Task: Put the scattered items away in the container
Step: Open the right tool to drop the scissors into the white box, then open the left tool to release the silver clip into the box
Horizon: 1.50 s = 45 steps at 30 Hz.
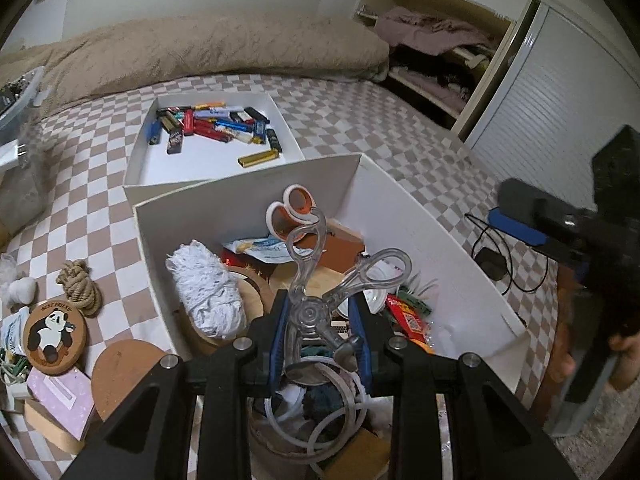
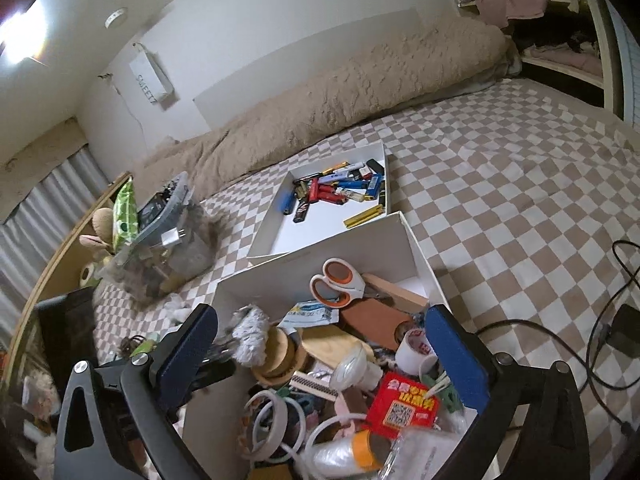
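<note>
My left gripper is shut on clear plastic scissor-tongs and holds them above the white cardboard box on the bed. The box holds orange-handled scissors, a white mop head, tape rolls and a red packet. My right gripper is open and empty, hovering over the same box; the orange-handled scissors and red packet show between its fingers. It also shows at the right of the left wrist view.
A second white box of lighters lies behind the first. Left of the box lie a rope knot, a panda coaster, a cork disc and a pink box. A black cable runs at the right. A clear bin stands at the left.
</note>
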Available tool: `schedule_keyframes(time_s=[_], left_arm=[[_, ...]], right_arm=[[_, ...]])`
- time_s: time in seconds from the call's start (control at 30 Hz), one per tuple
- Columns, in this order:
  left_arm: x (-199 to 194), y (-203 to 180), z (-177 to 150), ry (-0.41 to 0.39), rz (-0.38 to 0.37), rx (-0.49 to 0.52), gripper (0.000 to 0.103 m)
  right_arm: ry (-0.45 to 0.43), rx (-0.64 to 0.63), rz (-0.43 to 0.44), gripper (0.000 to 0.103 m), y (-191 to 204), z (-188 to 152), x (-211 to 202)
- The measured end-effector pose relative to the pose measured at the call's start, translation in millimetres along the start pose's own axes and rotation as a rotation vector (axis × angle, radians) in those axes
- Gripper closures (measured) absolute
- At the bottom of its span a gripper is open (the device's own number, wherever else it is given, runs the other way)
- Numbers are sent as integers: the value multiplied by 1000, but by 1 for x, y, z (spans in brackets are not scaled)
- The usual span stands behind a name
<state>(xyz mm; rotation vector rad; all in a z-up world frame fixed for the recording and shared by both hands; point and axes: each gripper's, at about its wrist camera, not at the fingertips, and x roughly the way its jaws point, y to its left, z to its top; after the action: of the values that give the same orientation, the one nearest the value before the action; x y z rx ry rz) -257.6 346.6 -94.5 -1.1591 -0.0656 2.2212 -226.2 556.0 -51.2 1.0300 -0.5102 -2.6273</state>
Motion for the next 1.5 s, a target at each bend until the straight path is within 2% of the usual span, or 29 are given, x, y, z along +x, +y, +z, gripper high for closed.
schedule_keyframes(time_s=[0.2, 0.53, 0.83, 0.9, 0.97, 1.07, 1.17, 1.5], left_arm=[[17, -8, 0, 35, -16, 26, 74], [36, -5, 5, 62, 36, 38, 74], [49, -8, 5, 97, 41, 58, 74], [46, -6, 5, 88, 57, 54, 71], [44, -3, 4, 84, 67, 52, 62], [41, 1, 3, 83, 80, 50, 59], [35, 1, 3, 74, 81, 50, 50], [19, -7, 2, 53, 59, 62, 50]], right_arm=[[-14, 24, 21, 0, -5, -6, -6], [-12, 51, 33, 0, -15, -14, -7], [-4, 45, 37, 0, -13, -18, -10], [-4, 46, 37, 0, -12, -18, -11], [-6, 47, 38, 0, -12, -19, -11], [-13, 52, 36, 0, -11, -19, -13], [-18, 57, 39, 0, -9, -20, -16], [-16, 46, 36, 0, 0, -21, -22]])
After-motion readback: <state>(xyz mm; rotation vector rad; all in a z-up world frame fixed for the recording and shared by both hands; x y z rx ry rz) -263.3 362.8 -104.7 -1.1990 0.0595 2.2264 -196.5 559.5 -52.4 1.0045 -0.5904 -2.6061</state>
